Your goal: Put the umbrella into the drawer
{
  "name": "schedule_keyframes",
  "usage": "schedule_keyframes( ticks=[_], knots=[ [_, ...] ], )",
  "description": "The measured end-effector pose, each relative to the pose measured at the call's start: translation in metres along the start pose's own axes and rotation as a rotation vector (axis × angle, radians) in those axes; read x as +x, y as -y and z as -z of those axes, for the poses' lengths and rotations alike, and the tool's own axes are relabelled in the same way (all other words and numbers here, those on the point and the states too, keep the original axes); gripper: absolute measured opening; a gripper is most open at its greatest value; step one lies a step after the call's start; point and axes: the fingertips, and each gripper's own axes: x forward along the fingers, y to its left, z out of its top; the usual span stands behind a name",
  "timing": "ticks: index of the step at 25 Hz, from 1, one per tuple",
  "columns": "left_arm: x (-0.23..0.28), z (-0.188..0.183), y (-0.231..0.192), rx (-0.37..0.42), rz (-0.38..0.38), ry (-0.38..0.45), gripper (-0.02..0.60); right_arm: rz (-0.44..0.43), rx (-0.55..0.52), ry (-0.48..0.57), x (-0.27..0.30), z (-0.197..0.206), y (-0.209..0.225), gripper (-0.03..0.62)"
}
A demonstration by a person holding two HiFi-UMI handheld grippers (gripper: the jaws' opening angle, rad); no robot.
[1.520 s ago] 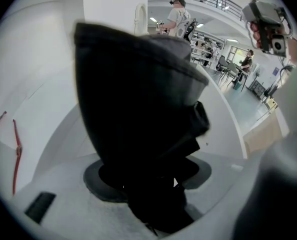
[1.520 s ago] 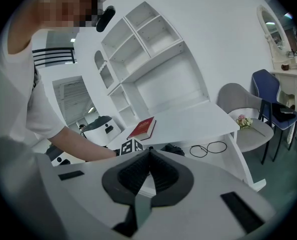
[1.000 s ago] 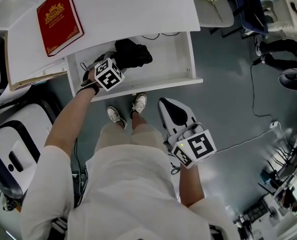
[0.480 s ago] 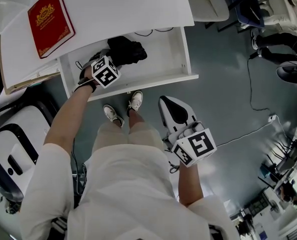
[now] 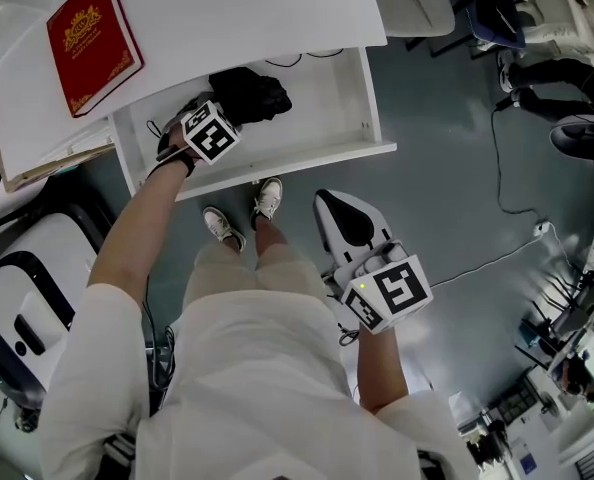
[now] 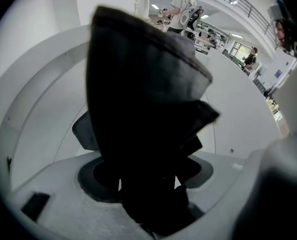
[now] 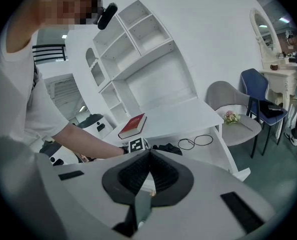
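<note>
Head view: the white drawer (image 5: 327,108) is pulled out from under the white counter (image 5: 237,13) in the upper middle of the frame. The folded black umbrella (image 5: 249,95) is already down inside it, toward the drawer's left end. The left tool (image 5: 213,123) is reaching steeply down into the drawer right at the umbrella.

In the left gripper view the umbrella (image 6: 143,99) fills most of the frame and sits between the jaws. They've just been opening, and thin slivers of light show on both sides of the dark fabric down by the pads, so it looks let go rather than squeezed.

The right tool (image 5: 335,208) hangs lower center over the grey floor, well away from the drawer, jaws closed together with nothing in them.

Also there: a red book (image 5: 89,44) on the counter at upper left, and a thin black cable (image 5: 307,58) along the drawer's back edge.
</note>
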Motion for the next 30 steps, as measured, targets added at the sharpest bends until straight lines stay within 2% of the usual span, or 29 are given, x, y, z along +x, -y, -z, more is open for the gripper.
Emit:
schedule_keyframes(
  ticks=[4, 6, 9, 11, 18, 24, 30],
  knots=[
    [0.000, 0.000, 0.001, -0.002, -0.002, -0.009, 0.295, 0.003, -0.002, 0.002, -0.003, 0.004, -0.007, 0.000],
    [-0.001, 0.000, -0.001, 0.003, -0.030, 0.006, 0.300, 0.008, -0.005, 0.007, -0.007, 0.005, -0.010, 0.000],
    [-0.007, 0.001, -0.015, -0.024, -0.106, 0.070, 0.428, 0.019, -0.019, 0.024, -0.013, 0.001, -0.016, 0.000],
    [-0.013, 0.004, -0.021, -0.047, -0.128, 0.103, 0.472, 0.031, -0.030, 0.036, -0.019, -0.001, -0.020, 0.000],
    [-0.051, -0.003, -0.013, -0.061, -0.150, 0.201, 0.472, 0.060, -0.047, 0.069, -0.037, -0.003, -0.041, 0.000],
    [-0.093, 0.003, -0.005, -0.055, -0.160, 0.257, 0.472, 0.045, -0.084, 0.127, -0.037, -0.015, -0.078, 0.000],
    [-0.151, 0.020, -0.002, -0.090, -0.221, 0.330, 0.463, 0.018, -0.136, 0.162, -0.043, -0.032, -0.120, 0.000]
  ],
)
